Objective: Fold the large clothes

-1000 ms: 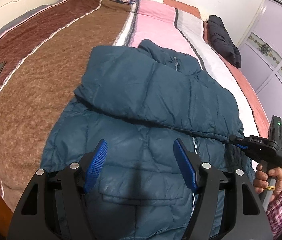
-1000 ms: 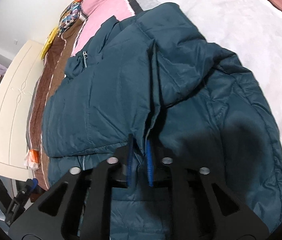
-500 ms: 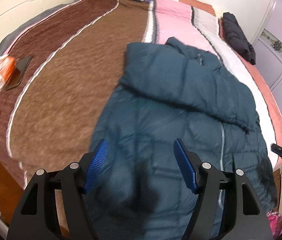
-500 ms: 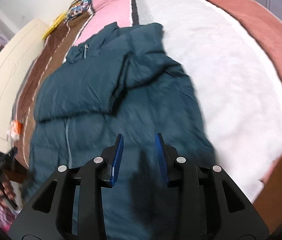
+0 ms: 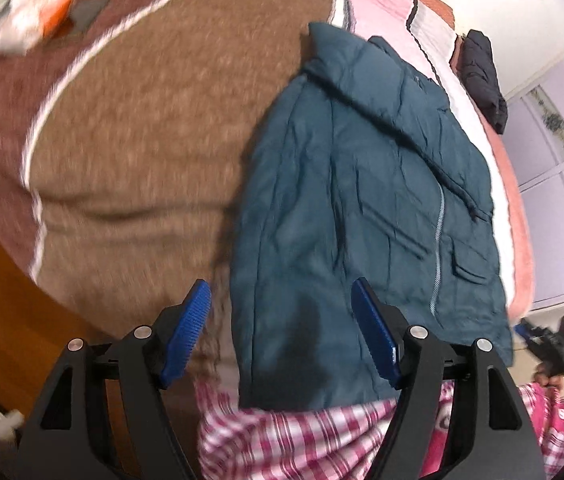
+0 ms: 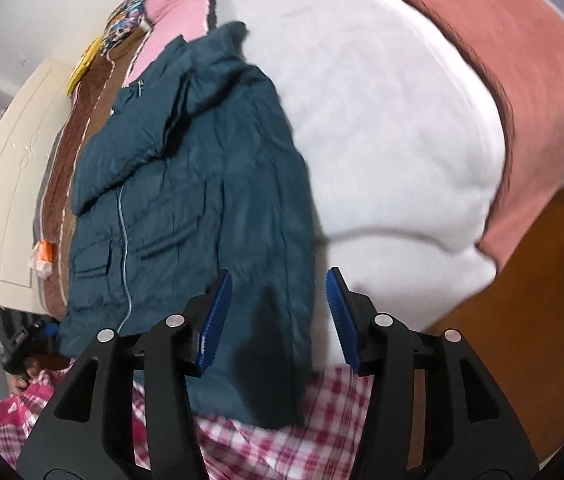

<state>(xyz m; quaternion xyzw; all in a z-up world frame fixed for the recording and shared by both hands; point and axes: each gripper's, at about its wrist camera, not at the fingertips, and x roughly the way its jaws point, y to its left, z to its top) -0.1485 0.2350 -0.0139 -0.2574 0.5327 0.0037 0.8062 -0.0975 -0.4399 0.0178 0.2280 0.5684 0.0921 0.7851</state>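
Since the earlier frames we have drawn both hands back toward the foot of the bed (image 5: pixel 130 168). The right hand-held gripper (image 6: pixel 278 316), which pinched a fold of the jacket (image 5: pixel 361 208) a second ago, has let go, and the sleeve it carried now lies folded across the jacket's front.

The jacket is dark teal and padded. It lies lengthwise on the bed, collar toward the far end, hem at the near edge, where it meets our checked pink clothing (image 5: pixel 301 436). Both sleeves are folded in over the chest. The zip runs down the middle, with flap pockets either side of it.

Our left hand-held gripper (image 5: pixel 282 332) hovers over the jacket's left hem corner. Its jaws are wide and opening a little more; nothing is between the pads, with the jacket's edge below them.

Our right hand-held gripper is over the jacket's right hem corner. Its jaws are opening and already fairly wide, with nothing gripped; the jacket's right edge lies below the gap.

Left of the jacket, on the brown stripe of the bed, lies an orange-and-white packet (image 5: pixel 32 14) beside a dark flat thing (image 5: pixel 88 8). Beyond the jacket's collar, a black garment (image 5: pixel 481 76) lies near the far right edge.
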